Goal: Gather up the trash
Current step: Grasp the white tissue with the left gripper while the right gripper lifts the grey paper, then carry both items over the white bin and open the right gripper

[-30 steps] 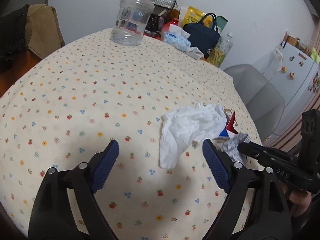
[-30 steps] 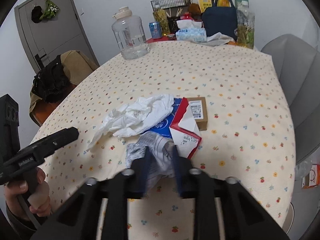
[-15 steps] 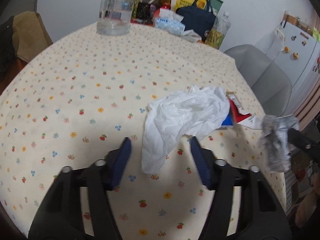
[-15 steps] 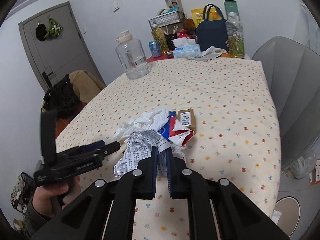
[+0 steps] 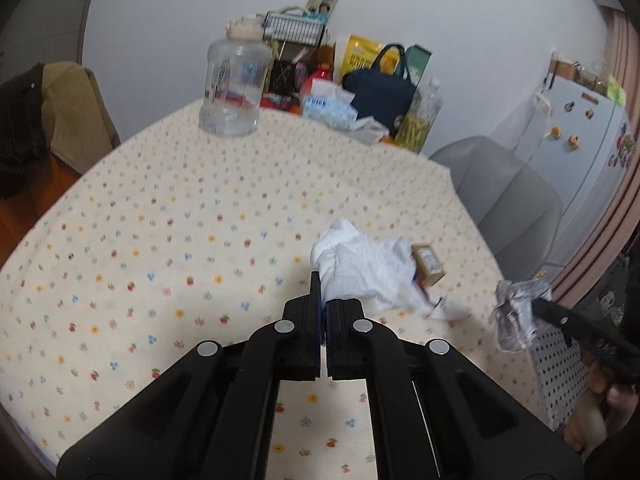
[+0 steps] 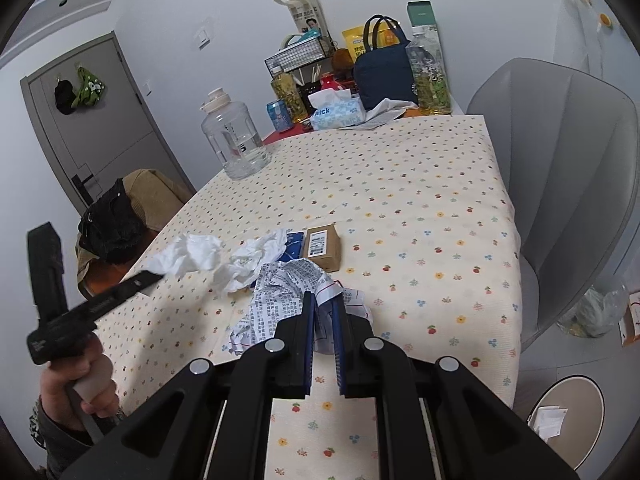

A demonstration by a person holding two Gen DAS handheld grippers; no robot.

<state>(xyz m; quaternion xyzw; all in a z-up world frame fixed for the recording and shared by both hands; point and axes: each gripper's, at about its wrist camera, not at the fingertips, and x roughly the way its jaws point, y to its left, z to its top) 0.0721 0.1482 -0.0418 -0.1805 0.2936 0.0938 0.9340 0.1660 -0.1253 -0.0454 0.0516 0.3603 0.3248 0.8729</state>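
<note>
My left gripper (image 5: pixel 323 292) is shut on the near end of a crumpled white tissue (image 5: pixel 360 268), which lifts off the flowered tablecloth (image 5: pixel 160 240); the tissue also shows in the right wrist view (image 6: pixel 192 258). My right gripper (image 6: pixel 323 312) is shut on a crumpled printed paper wrapper (image 6: pixel 280 304) and holds it above the table; the wrapper hangs at the right in the left wrist view (image 5: pixel 516 316). A small brown cardboard box (image 6: pixel 322 247), a blue packet (image 6: pixel 294 246) and a torn red-and-white carton scrap (image 5: pixel 440 308) lie beside the tissue.
At the table's far end stand a clear water jug (image 5: pixel 234 84), a tissue box (image 5: pixel 328 110), a navy bag (image 5: pixel 380 90) and bottles. A grey chair (image 6: pixel 568 184) is on the right. A white bin (image 6: pixel 568 408) stands on the floor at the lower right.
My left gripper has closed on the white tissue and begun lifting its end. My right gripper has risen and pulled back with the printed wrapper.
</note>
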